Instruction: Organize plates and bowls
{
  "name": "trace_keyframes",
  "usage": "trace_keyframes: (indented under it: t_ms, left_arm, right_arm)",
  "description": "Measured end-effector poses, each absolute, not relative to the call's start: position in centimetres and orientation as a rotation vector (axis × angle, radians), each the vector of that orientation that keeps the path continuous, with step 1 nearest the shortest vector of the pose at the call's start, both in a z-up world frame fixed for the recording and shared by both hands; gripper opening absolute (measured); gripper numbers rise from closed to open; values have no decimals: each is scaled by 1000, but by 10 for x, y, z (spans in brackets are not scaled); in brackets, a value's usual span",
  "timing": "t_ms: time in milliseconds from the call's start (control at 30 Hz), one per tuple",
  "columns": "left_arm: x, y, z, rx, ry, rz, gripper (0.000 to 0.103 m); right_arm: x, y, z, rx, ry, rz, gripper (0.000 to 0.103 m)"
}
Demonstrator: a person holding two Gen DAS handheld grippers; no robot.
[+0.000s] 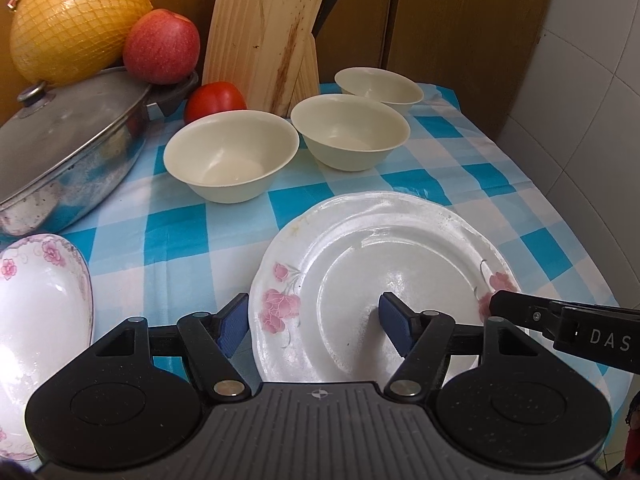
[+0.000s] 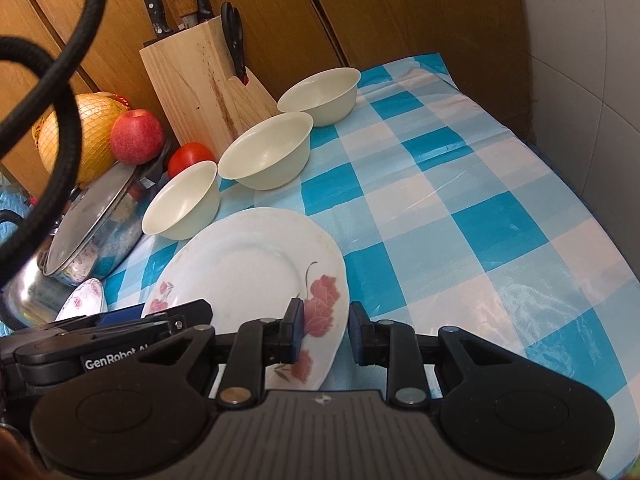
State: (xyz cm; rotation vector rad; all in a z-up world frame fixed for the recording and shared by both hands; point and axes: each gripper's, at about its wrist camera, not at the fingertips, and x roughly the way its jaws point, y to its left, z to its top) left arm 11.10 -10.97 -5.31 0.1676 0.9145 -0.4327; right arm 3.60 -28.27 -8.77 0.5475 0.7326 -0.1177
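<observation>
The checked tablecloth (image 2: 460, 184) is filling the middle and right of both views. At the left of the frame a lidded steel pot (image 1: 68, 148) is sitting, with a netted pomelo (image 1: 76, 20) and an apple (image 1: 160, 46) above it in the upper left, and a knife block (image 2: 200, 80) is standing at upper centre.

The flowered plate (image 1: 360, 248) is lying flat low in the centre. A second floral dish (image 1: 36, 300) is showing at the lower left edge, apart from it.

Three cream bowls (image 1: 232, 156) (image 1: 350, 130) (image 1: 378, 84) are sitting separately in a row above the plate, so judging by this, nothing is stacked yet and most of the sorting is left.

The left gripper (image 1: 312, 316) is hanging wide open, straddling the plate's left rim. The right gripper (image 2: 325, 332) is standing partly open with the plate's right rim between its jaws, not clamping.
</observation>
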Motion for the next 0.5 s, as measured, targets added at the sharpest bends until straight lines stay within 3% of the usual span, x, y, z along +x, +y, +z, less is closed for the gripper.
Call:
trace_keyframes:
  t_ms: [500]
  left_arm:
    - [98,-84,-50,156,921,-379,76]
  right_arm:
    - [33,-261,-88,511,755,-43,24]
